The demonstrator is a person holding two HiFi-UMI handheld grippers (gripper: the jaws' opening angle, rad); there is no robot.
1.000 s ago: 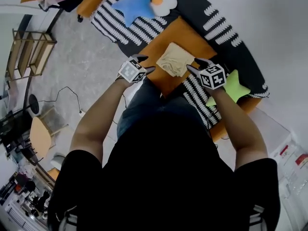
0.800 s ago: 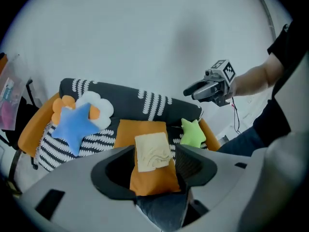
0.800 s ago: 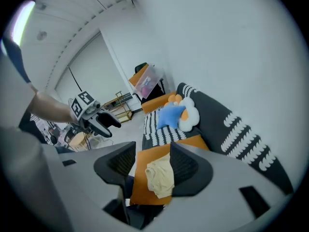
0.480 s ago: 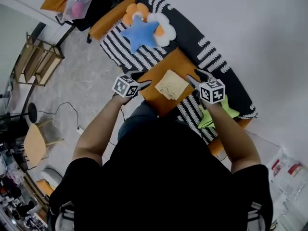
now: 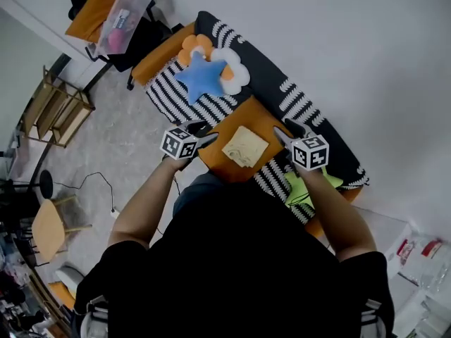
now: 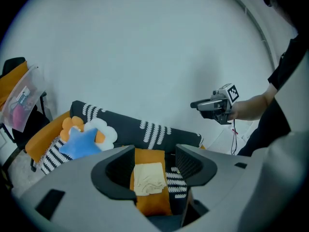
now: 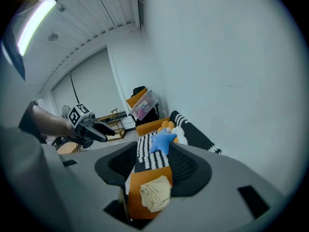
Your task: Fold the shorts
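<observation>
The left gripper [image 5: 204, 133] and right gripper [image 5: 285, 130] have lifted away, fingers spread and empty. The shorts [image 5: 245, 146] lie folded on the orange sofa cushion [image 5: 217, 157], so the folding looks finished.

Beige shorts [image 5: 245, 146] — folded into small square, wrinkled — flat on orange sofa cushion [image 5: 224, 162].

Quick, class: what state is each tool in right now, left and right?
Left tool: open, empty.
Right tool: open, empty.
The shorts lie on the cushion, held by neither.
</observation>
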